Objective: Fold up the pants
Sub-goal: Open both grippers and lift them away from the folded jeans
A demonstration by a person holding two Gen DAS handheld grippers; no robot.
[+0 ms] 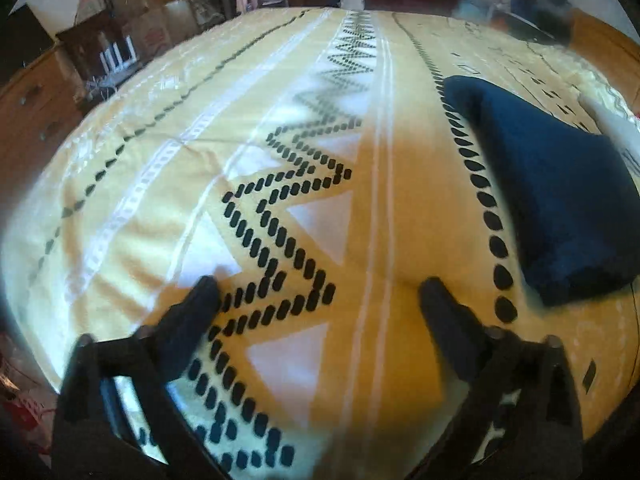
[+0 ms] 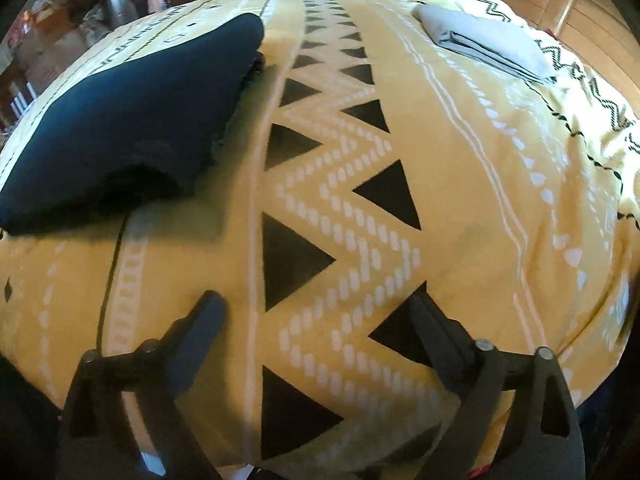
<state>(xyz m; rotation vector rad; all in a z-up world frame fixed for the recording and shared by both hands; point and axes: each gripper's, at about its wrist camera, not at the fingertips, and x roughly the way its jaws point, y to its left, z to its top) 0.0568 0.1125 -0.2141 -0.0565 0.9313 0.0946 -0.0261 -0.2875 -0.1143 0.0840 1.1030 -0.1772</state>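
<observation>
Oddly, both jaws gape empty, folded navy pants (image 2: 124, 120) cut off at the left wrist view's blurred edge.

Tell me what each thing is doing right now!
Navy pants: folded into a bundle, lying on the bedspread.
Grey cloth: folded flat, lying apart from the pants.
Yellow bedspread: spread out.
Left gripper: open, holding nothing.
Right gripper: open, holding nothing.

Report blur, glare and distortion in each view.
Left wrist: motion-smeared, worst at top right; white glare on the bedspread at left; navy pants soft-edged. Right wrist: sharper; pants cast a shadow; grey folded cloth crisp. Fisheye bulges both.
</observation>
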